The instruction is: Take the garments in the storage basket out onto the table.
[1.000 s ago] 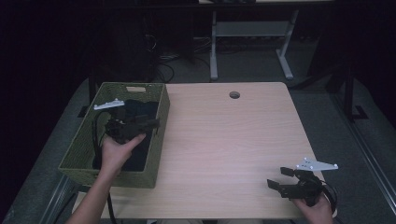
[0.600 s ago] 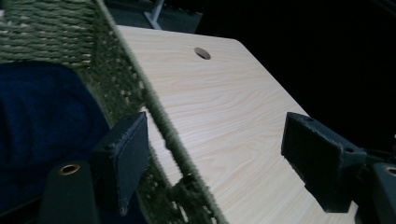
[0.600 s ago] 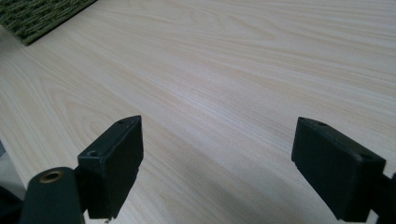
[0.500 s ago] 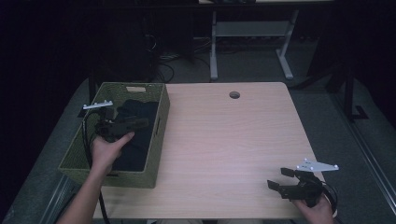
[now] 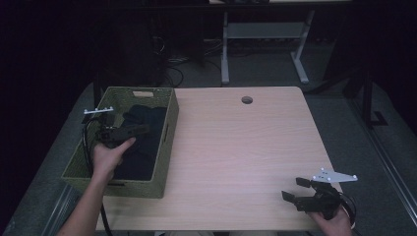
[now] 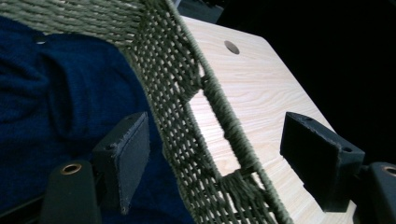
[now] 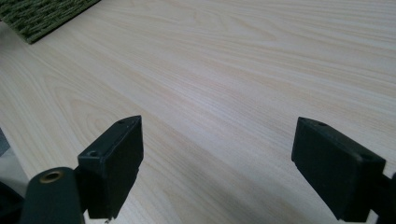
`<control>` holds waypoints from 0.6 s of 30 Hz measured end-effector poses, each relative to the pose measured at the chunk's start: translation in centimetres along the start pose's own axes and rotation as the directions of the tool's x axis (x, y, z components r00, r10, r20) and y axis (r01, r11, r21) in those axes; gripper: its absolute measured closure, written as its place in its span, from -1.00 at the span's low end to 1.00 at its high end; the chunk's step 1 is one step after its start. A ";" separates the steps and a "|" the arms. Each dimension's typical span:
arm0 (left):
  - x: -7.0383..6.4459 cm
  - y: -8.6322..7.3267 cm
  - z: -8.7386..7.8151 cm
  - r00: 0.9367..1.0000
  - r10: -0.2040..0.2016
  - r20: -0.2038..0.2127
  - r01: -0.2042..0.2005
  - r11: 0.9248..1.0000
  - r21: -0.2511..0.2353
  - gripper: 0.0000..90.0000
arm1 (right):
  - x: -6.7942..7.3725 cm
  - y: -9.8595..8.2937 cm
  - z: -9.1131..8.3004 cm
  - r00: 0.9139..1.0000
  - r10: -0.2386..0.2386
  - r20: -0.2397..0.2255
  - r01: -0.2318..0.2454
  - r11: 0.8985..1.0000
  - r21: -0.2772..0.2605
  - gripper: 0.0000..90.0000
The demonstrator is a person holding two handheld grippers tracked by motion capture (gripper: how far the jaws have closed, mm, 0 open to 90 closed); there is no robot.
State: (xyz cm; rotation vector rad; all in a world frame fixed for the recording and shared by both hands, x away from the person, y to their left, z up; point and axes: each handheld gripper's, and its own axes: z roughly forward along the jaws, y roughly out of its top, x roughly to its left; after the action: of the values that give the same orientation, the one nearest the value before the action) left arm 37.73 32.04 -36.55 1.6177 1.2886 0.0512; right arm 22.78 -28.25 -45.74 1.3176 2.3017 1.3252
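**Me:** While my left gripper hangs over the woven basket at about nine o'clock on the table, its jaws stand wide apart and hold nothing. In the left gripper view they straddle the basket's near wall, one pad inside over the dark blue cloth, the other outside above the wood.

**Other:** So which step are you at?

**Me:** The reach, I'd say. That cloth lies folded in the bottom of the basket, and I haven't taken hold of it.

**Other:** And your other hand?

**Me:** My right gripper waits at five o'clock, near the table's front edge, jaws spread just as wide over bare wood, gripping nothing.

**Other:** What does the next move need?

**Me:** I judge I must bring both left jaws inside the wall, toward the middle of the cloth, dip until the pads sink into a fold, then close. If one jaw stays outside, I would pinch the wicker instead.
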 end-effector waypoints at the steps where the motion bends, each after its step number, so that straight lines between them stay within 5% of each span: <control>1: 0.0 0.0 0.0 1.000 0.000 0.000 0.000 1.000 0.000 -0.47 | 0.0 0.0 0.0 1.000 0.000 0.000 0.000 1.000 0.001 -0.64; 18: 2.1 0.1 1.7 0.995 -0.055 -0.088 0.061 0.996 0.066 -0.46 | 0.2 0.1 -0.3 1.000 -0.001 -0.009 0.001 1.000 -0.006 -0.64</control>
State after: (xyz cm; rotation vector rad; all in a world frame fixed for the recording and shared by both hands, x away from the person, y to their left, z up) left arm 39.64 32.52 -38.43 1.6500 1.4165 0.0415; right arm 22.57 -28.29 -45.43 1.3109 2.3024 1.3388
